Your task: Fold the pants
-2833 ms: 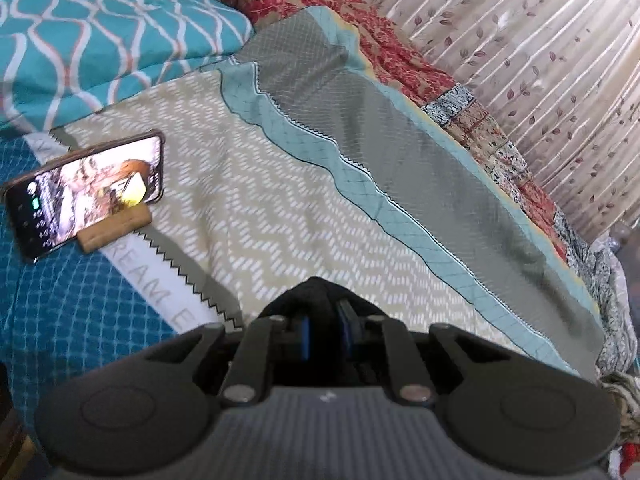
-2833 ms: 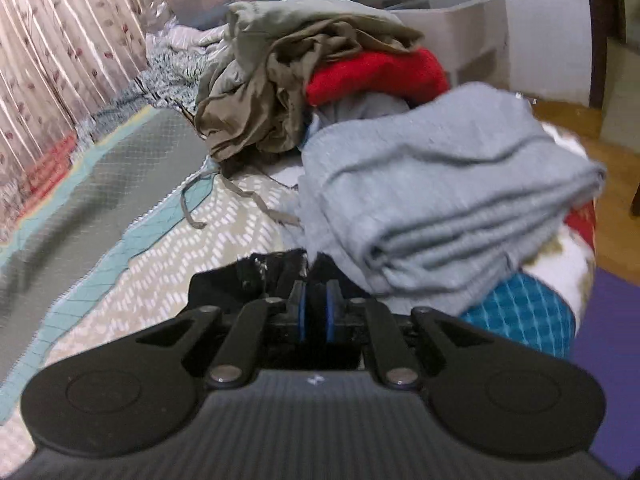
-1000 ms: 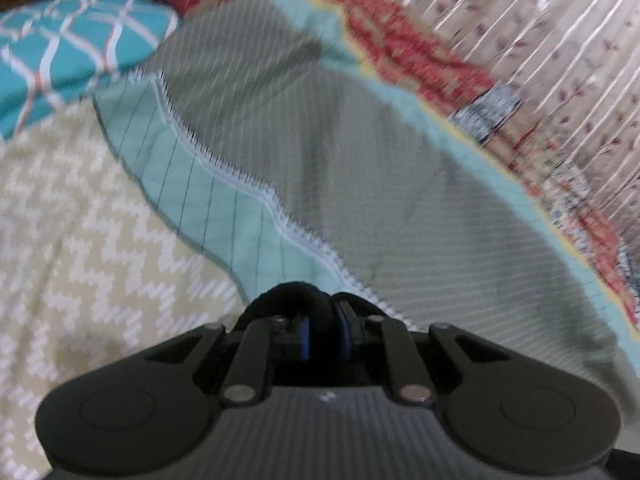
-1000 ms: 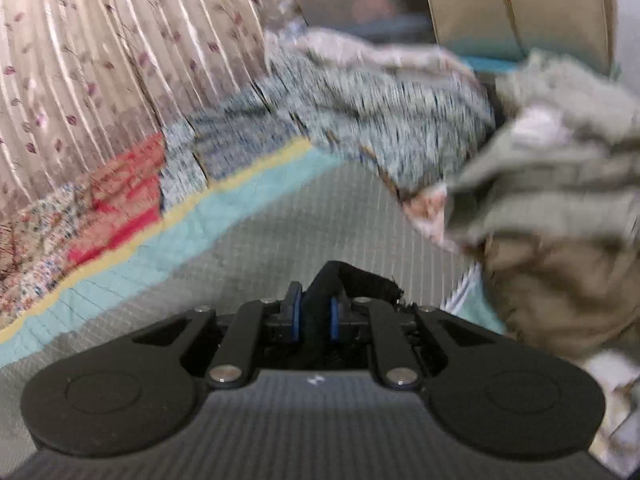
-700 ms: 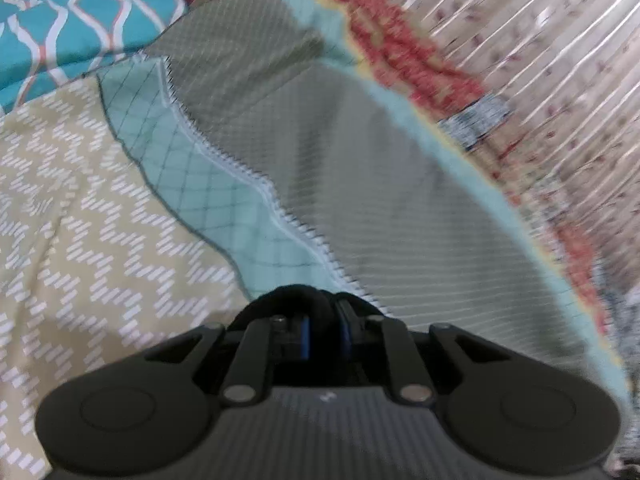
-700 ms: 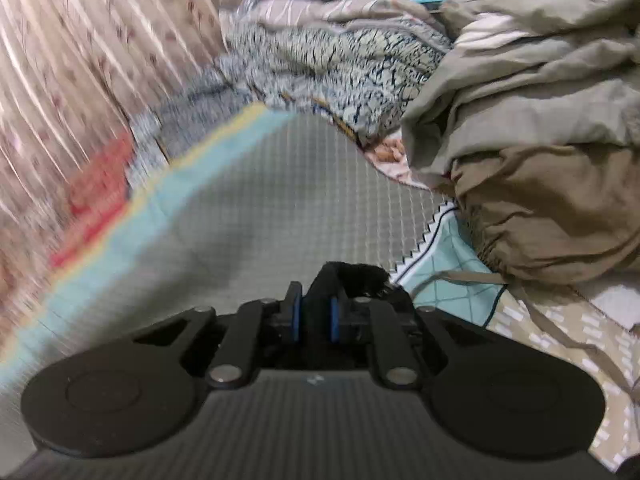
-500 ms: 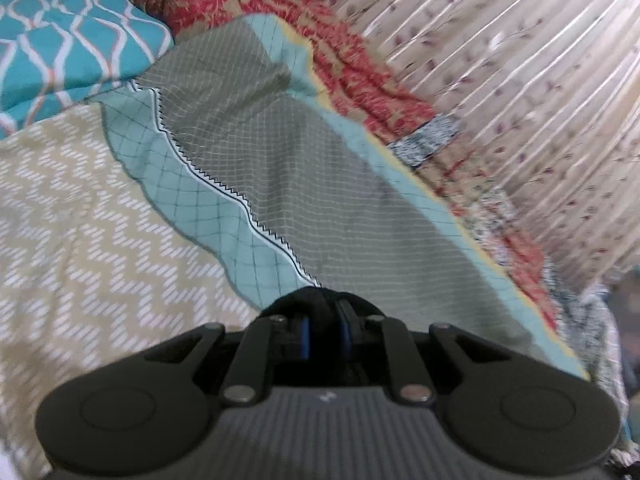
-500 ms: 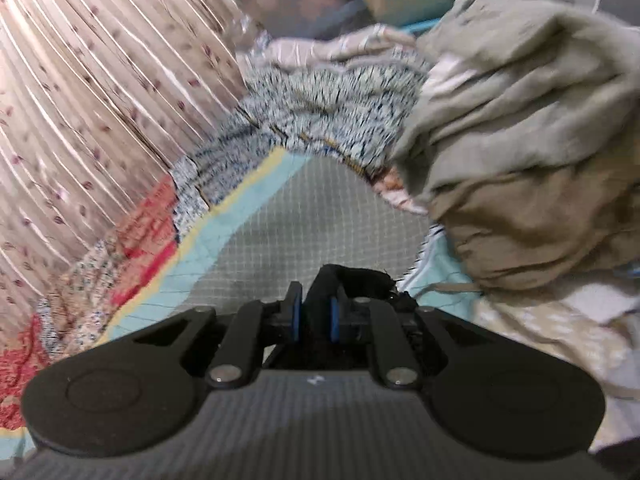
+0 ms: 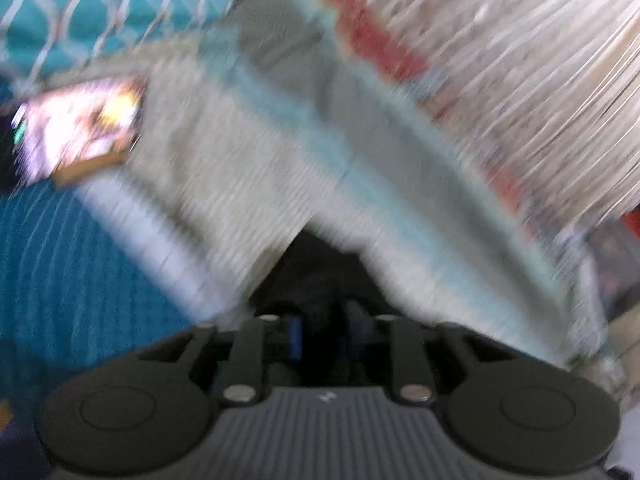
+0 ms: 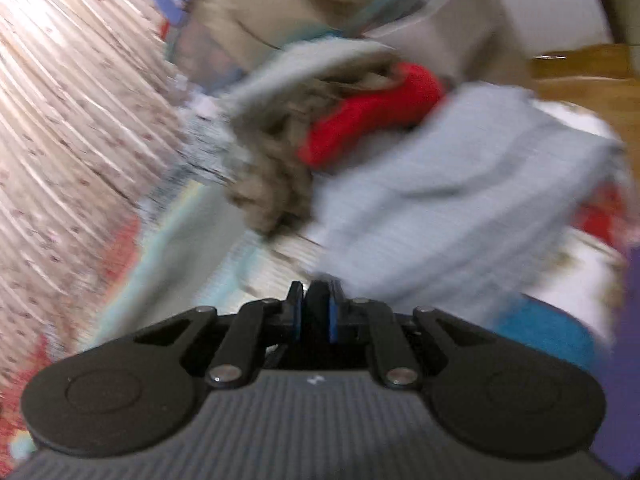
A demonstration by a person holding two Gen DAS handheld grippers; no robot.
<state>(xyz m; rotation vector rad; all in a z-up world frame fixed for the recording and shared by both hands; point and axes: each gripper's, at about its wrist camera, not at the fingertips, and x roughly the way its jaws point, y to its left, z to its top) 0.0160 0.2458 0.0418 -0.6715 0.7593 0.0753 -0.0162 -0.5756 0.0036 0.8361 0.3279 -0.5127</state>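
Both views are blurred by fast motion. My left gripper (image 9: 320,332) is shut on black pants cloth (image 9: 320,276), which bunches up between and in front of its blue pads over the patterned bedspread (image 9: 248,184). My right gripper (image 10: 316,312) is shut on a fold of the same black pants (image 10: 318,304), seen as a dark strip between its blue pads. The rest of the pants is hidden below both grippers.
A phone on a wooden stand (image 9: 76,136) sits at the left by a teal pillow (image 9: 100,12). A heap of clothes, with a folded grey-blue piece (image 10: 460,192), a red garment (image 10: 372,112) and olive cloth (image 10: 276,184), lies ahead of the right gripper. A curtain (image 10: 68,100) runs along the bed's far side.
Both grippers have swung back fast toward the bed's near side with the black cloth still clamped. The phone is in the left view again, and the grey-blue pile in the right view.
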